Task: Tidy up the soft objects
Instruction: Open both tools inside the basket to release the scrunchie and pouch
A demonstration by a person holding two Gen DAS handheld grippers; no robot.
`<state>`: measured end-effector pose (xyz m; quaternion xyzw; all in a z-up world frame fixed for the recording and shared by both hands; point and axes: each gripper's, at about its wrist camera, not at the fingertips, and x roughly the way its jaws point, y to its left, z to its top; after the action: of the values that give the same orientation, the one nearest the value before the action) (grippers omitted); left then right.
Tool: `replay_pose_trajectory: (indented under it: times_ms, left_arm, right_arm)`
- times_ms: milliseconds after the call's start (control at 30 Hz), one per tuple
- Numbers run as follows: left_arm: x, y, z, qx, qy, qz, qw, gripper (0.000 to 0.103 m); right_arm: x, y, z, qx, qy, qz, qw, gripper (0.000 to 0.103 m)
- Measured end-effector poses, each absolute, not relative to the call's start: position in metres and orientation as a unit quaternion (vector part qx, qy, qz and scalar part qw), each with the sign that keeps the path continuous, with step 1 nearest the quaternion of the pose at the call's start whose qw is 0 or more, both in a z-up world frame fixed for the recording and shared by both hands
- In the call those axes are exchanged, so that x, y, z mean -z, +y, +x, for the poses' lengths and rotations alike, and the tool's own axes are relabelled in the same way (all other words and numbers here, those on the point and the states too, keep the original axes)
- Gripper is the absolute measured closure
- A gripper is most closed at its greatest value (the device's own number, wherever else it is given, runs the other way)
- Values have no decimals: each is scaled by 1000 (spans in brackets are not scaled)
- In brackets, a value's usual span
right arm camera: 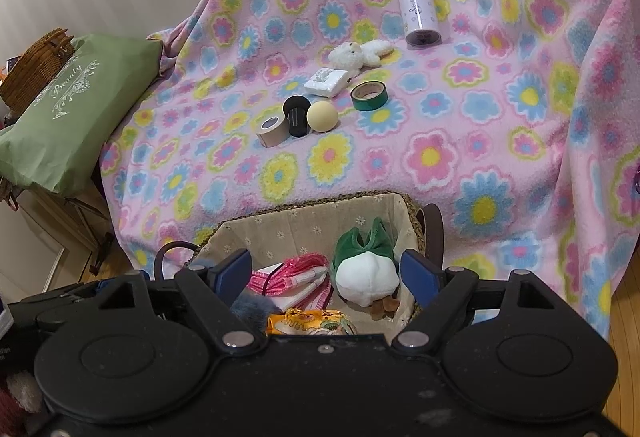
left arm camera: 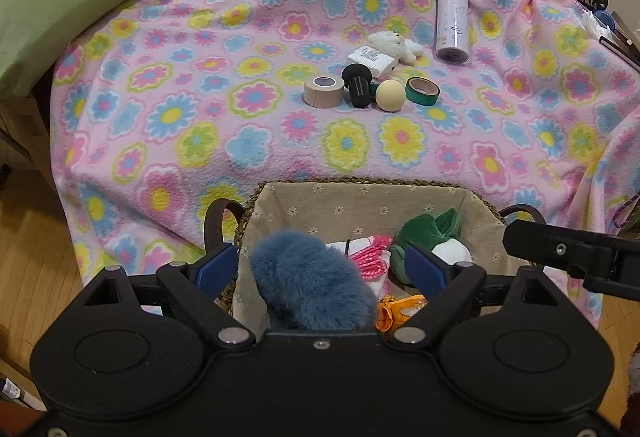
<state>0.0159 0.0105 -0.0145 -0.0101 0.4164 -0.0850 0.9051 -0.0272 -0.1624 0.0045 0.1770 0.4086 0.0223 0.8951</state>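
Soft objects already fill much of the lined basket [left arm camera: 360, 205] at the bottom centre of both views, and both tools hang over it with nothing in their grip. The left gripper [left arm camera: 320, 269] has its blue-padded fingers [left arm camera: 216, 269] spread wide on either side of a blue furry plush [left arm camera: 308, 281], which seems to rest in the basket, not pinched. The right gripper [right arm camera: 326, 277] is spread just as wide, its fingers [right arm camera: 420, 275] flanking a green-and-white plush [right arm camera: 366, 269] without touching it. Also in the basket are a pink-and-white folded cloth [right arm camera: 292, 277] and an orange knitted piece [right arm camera: 308, 321] at the lower edge. So I judge the sorting well along but not finished: a small white plush animal [right arm camera: 360, 55] lies on the flowered blanket [right arm camera: 480, 157] in the upper middle of the frame, well apart from the basket, just beside a white packet [right arm camera: 326, 81] that may be soft too. Around them lie things that look hard and probably stay: a beige tape roll [right arm camera: 272, 129], a black stopper-like piece [right arm camera: 297, 117], a cream ball [right arm camera: 322, 116], a green tape roll [right arm camera: 370, 95] and a lilac bottle [right arm camera: 416, 7] farther up. A green bag [right arm camera: 72, 109] sits at the left edge.
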Motion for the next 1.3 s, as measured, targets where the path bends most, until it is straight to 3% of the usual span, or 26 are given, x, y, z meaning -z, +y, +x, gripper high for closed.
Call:
replay_pose_trajectory:
  times_ms: [533,700,867,1300]
  left_arm:
    - [17,13,17,74,418,-6,905,11]
    - [18,13,18,68,419,-6,905,8]
    - [17,14,17,63,419,-8,906,8]
    - [19,14,18,58,425,-11,903,7]
  right_arm:
    - [-4,-165,-27,-20,414,179,892,17]
    - [-4,-164,-26,-20,416,176,892,15]
    - [-4,-164,-26,-21,419,163,893,6]
    - [-3,-166,-24,-21,436,146,888,1]
